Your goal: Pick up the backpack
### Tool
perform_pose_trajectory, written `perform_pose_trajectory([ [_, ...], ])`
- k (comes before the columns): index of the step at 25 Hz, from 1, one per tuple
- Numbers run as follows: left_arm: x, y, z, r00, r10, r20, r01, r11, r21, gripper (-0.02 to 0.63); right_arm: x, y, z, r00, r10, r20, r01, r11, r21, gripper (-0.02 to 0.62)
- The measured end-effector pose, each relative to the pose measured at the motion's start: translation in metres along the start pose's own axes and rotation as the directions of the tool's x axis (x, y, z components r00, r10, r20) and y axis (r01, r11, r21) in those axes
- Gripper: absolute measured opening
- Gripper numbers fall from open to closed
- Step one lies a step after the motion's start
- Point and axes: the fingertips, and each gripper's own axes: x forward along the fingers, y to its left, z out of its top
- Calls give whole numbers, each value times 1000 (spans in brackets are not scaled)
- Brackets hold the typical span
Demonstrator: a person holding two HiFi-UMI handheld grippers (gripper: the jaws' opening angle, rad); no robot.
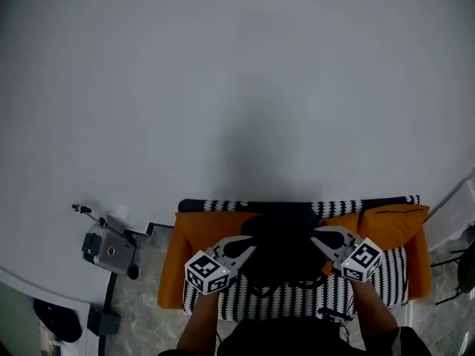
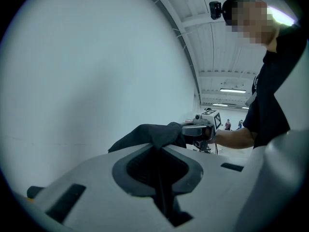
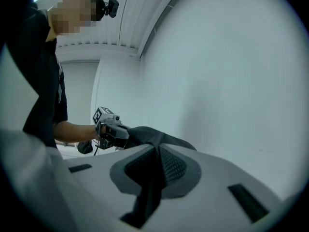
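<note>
Backpack spans side to side between left gripper and right gripper.

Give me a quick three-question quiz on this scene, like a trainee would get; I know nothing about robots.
1. What black thing do the left gripper and the right gripper both grip?
2. True or false: the left gripper's fingers stand wide apart with nothing between them.
3. What colour are the cushions below? A orange, B green, C blue.
Key: 1 the backpack; 2 false, they are shut on its fabric; 3 A.
</note>
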Motion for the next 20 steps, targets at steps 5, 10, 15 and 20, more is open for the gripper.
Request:
perform_pose_trajectory([
  [5,-4,2,25,999,5,36,-7,999,38,38,0,-1,23,999,3,40,-1,1000,-27,38],
  [10,-8,3,50,997,11,76,-16,997,72,38,-1,0,45,997,5,79,-1,999,-53,38],
  [15,-15,1,69,994,13,110,-23,996,89,38,-3,4,65,993,13,113,-5,997,-74,37],
  [20,-19,-2,85,990,10,142,-25,994,104,38,-6,7,80,990,19,141,-5,995,-100,37],
])
